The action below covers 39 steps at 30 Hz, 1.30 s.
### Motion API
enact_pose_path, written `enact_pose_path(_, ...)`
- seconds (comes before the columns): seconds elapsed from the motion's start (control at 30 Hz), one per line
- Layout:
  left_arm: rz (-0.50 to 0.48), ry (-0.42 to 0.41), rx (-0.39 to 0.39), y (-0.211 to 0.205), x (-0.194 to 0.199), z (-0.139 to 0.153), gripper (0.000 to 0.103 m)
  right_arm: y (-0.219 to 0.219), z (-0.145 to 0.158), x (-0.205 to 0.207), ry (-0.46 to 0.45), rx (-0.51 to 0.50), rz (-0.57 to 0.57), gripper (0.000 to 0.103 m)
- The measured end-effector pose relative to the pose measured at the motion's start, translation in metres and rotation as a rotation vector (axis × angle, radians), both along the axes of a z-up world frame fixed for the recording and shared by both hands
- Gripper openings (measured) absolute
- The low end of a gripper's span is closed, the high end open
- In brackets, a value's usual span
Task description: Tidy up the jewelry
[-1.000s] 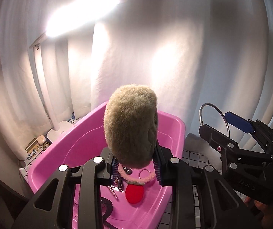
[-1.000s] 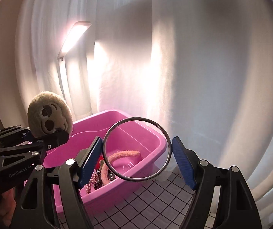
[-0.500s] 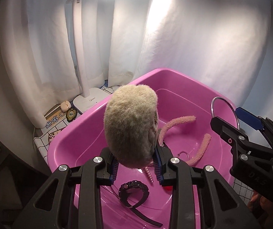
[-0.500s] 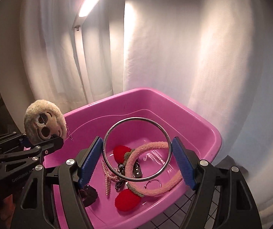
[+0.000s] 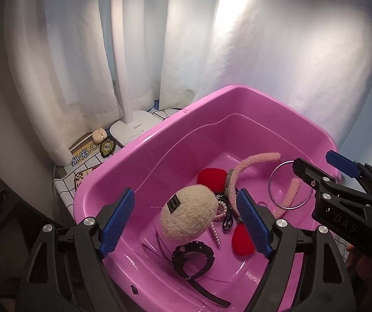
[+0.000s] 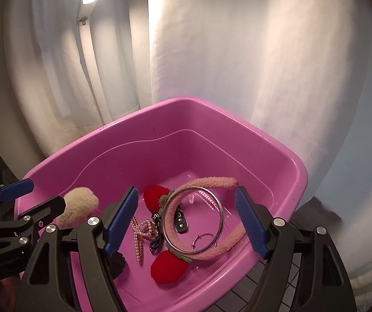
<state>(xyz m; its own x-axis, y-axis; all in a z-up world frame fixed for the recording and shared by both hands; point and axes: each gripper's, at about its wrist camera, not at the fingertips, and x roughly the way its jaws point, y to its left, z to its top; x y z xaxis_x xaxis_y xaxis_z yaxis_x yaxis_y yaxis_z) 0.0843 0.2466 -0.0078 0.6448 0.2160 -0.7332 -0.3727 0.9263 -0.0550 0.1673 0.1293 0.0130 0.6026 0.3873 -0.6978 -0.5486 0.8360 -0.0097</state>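
both tongs, left (image 5: 186, 219) and right (image 6: 186, 219), gape wide, holding nothing. risk: plush charm (image 5: 188, 212) and bangle (image 6: 194, 220) tangling with the pearl strand (image 6: 140, 236) in the pink tub (image 6: 211, 119).

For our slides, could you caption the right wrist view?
Open right gripper above silver bangle in pink tub.

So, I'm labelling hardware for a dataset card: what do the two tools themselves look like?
Both tools are matte black plastic frames with cut-out windows and silver screw heads. Each finger carries a blue ribbed pad. The left tool bears pale lettering starting "GenRobo"; the right tool is embossed "DAS". No cables or sleeves show, only a sliver of skin behind the right one.
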Motion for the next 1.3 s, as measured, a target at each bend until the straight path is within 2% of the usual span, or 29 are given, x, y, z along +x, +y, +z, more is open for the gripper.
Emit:
enact_pose_path(0.23, 0.028, 0.028, -0.014, 0.003, -0.001, 0.003, 0.093, 0.001, 0.008, -0.006, -0.019, -0.014, -0.017, 0.076)
enact_pose_path(0.67, 0.086, 0.089, -0.018, 0.003, -0.006, 0.006, 0.095, -0.001, 0.018, -0.027, -0.013, -0.028, -0.056, 0.076)
enact_pose_path(1.3, 0.121, 0.098, 0.004, -0.002, -0.019, 0.01, 0.096, -0.009, 0.016, -0.042, 0.044, -0.083, -0.148, 0.076)
